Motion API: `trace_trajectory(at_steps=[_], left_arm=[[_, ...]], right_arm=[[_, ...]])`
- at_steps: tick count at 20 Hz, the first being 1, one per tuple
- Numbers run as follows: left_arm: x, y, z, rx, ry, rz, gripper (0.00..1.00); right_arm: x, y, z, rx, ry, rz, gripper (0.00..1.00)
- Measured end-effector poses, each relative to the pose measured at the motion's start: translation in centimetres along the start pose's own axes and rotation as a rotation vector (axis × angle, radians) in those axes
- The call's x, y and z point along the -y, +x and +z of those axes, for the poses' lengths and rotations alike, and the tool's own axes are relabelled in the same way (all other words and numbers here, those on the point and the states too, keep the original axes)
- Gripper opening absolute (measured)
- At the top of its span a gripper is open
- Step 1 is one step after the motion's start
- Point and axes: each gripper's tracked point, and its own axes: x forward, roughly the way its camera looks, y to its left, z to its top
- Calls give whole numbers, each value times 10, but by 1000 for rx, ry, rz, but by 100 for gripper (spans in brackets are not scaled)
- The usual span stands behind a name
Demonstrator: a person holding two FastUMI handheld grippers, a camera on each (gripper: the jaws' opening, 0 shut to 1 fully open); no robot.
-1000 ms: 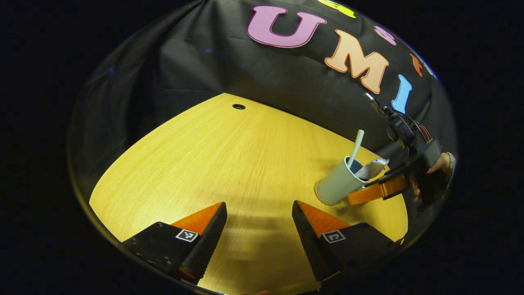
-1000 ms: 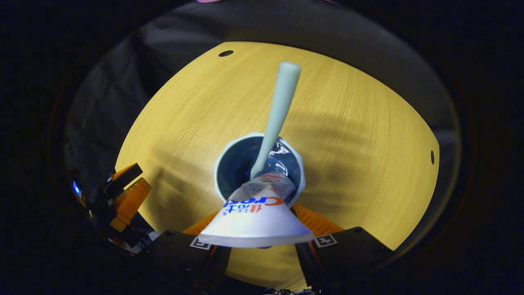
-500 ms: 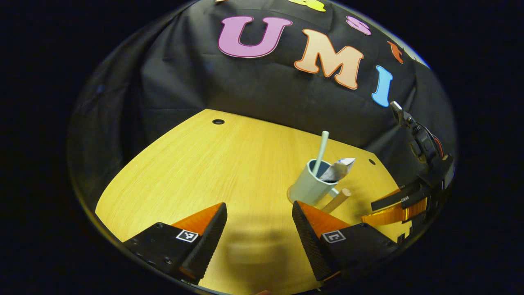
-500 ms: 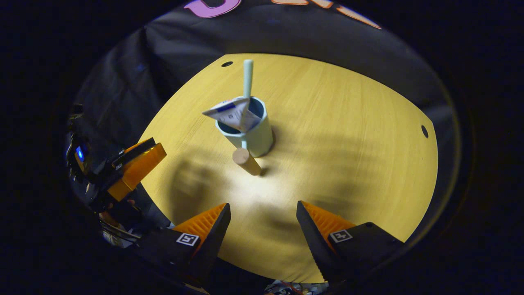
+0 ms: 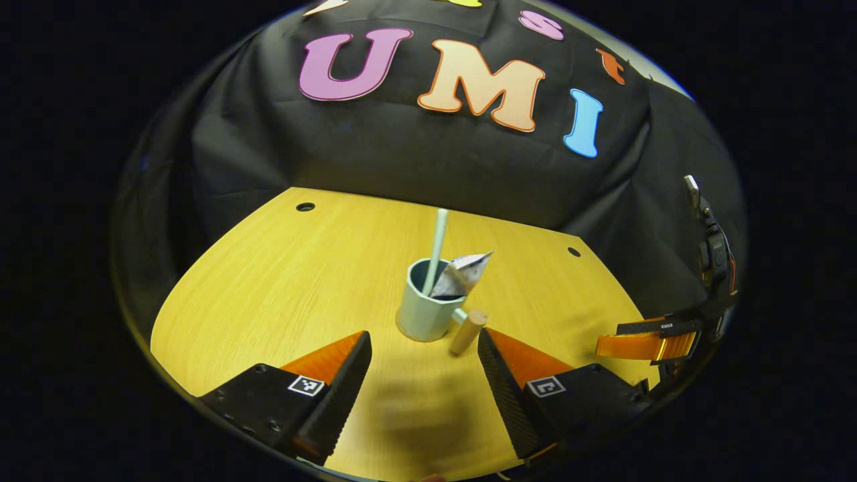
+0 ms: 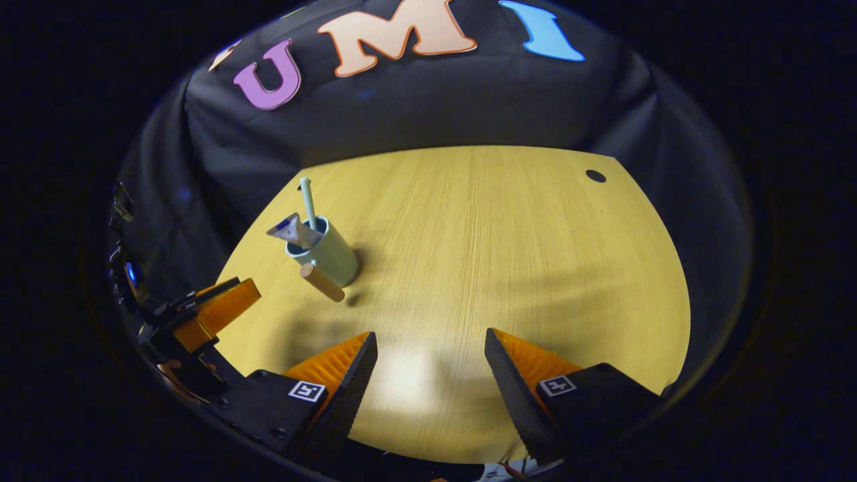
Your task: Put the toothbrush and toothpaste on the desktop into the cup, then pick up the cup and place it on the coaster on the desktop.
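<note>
I see both tongs, left (image 5: 423, 361) and right (image 6: 430, 365), wide and empty above the desk (image 5: 281, 281), the cup (image 5: 423, 309) upright there holding toothbrush (image 5: 436, 244) and toothpaste (image 5: 460, 276), any coaster beneath hidden.

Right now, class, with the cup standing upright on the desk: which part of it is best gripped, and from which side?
Probably the wooden handle: it sticks out low from the cup toward both grippers, a straight peg the fingers can close across. Come in level from that near side. The toothbrush and toothpaste stand above the rim, so a top approach looks awkward.
</note>
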Motion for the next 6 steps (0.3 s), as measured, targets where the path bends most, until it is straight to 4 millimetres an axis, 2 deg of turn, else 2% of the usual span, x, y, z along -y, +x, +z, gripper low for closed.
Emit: trace_trajectory(at_steps=[1,2,6], left_arm=[[7,0,1,0,-2,1,93],[11,0,0,0,-2,3,93],[26,-1,-6,-10,-2,29,93]], right_arm=[[4,-5,4,33,16,8,96],[6,-9,6,59,31,17,99],[21,-25,16,162,82,42,99]])
